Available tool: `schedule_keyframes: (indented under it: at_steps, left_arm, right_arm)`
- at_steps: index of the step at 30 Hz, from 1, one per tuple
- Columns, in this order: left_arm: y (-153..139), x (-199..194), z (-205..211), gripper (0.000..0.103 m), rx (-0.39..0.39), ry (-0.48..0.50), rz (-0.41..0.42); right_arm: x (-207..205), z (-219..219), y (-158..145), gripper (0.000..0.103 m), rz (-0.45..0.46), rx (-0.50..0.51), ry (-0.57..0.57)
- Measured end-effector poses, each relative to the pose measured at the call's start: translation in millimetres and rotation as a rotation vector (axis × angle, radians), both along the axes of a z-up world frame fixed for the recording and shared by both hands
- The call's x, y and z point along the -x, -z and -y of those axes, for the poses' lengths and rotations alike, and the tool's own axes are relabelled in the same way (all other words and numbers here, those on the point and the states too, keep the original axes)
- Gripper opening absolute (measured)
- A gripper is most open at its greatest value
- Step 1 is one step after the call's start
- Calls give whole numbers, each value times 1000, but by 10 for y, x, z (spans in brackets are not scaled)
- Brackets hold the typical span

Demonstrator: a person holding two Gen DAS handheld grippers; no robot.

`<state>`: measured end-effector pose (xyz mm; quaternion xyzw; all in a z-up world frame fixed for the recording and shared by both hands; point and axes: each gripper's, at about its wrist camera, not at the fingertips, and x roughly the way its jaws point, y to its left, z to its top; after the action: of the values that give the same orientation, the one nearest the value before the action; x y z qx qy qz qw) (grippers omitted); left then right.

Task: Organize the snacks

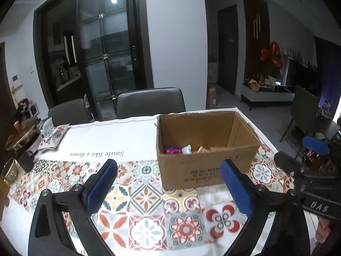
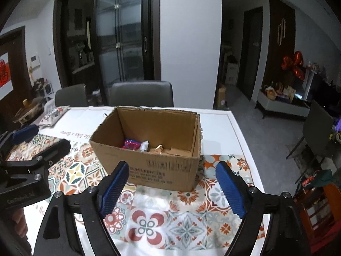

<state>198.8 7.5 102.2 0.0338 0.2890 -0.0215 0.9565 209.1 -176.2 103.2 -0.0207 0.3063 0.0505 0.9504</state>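
Hovering left gripper point(image 1: 168, 172), right gripper point(image 2: 170, 173), jaws spread

Black-framed tool point(image 1: 168, 185) with ribbed blue pads point(image 1: 100, 188), silver screws.

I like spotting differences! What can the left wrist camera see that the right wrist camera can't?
Only the left wrist view shows a glass mug and a dark cup at the table's left edge. Only the right wrist view shows a red picture on the wall at far left. Both show the open cardboard box with a pink packet and a small white bottle inside, the patterned tablecloth, grey chairs, and red balloons. Both the left gripper and the right gripper are open and holding nothing.
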Motion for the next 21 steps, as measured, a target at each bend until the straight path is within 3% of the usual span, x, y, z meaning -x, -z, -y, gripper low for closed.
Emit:
schedule_keyframes:
  at_steps: [9,14,21]
  left_arm:
    - [63,649,11,103,-31,-21,72]
    - [63,965,40,103,-55,-26,100]
    - [107,1269,14,103,-19,-27,105]
  right_arm:
    - [611,12,-25,90,92,11,13]
    - [901,41,9,91,95,7,7]
    - [1194,48,124,91,89,-9,-2]
